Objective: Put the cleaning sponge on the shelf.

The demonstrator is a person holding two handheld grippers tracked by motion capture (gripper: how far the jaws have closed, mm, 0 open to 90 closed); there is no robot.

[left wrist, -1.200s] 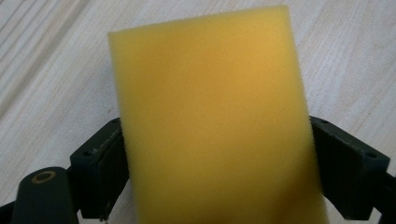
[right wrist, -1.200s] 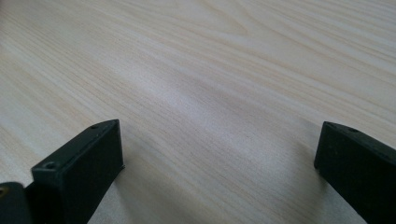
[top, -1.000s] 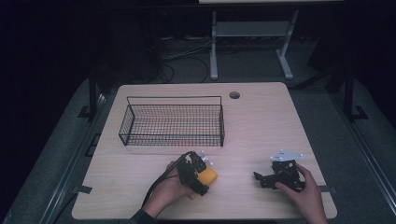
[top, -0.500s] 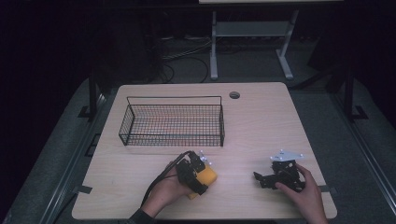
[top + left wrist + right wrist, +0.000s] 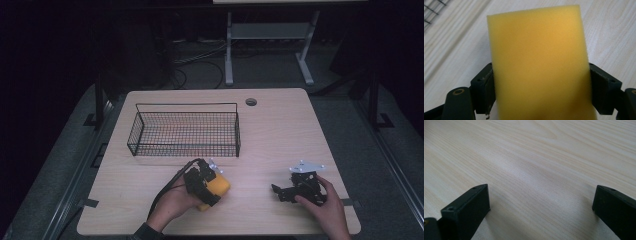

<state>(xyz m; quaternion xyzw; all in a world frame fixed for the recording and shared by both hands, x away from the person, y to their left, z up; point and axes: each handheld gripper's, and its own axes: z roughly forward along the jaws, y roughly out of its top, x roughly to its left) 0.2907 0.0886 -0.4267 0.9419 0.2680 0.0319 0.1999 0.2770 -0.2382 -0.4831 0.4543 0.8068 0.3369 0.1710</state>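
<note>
A yellow sponge (image 5: 219, 187) sits low over the near part of the wooden table (image 5: 280, 135), held by my left gripper (image 5: 209, 190). In the left gripper view the sponge (image 5: 539, 57) stands between the two black jaws, which press on both of its sides, so the left gripper (image 5: 540, 77) is shut on it. At the near right my right gripper (image 5: 280, 192) rests by the table top in a hand and points left. In the right gripper view the right gripper (image 5: 541, 197) is open, with bare wood between its jaws.
A black wire basket (image 5: 185, 106) stands on the far left half of the table, just beyond the left gripper. A round cable hole (image 5: 251, 102) lies near the far edge. A black cable (image 5: 170, 190) trails from the left gripper towards the near edge.
</note>
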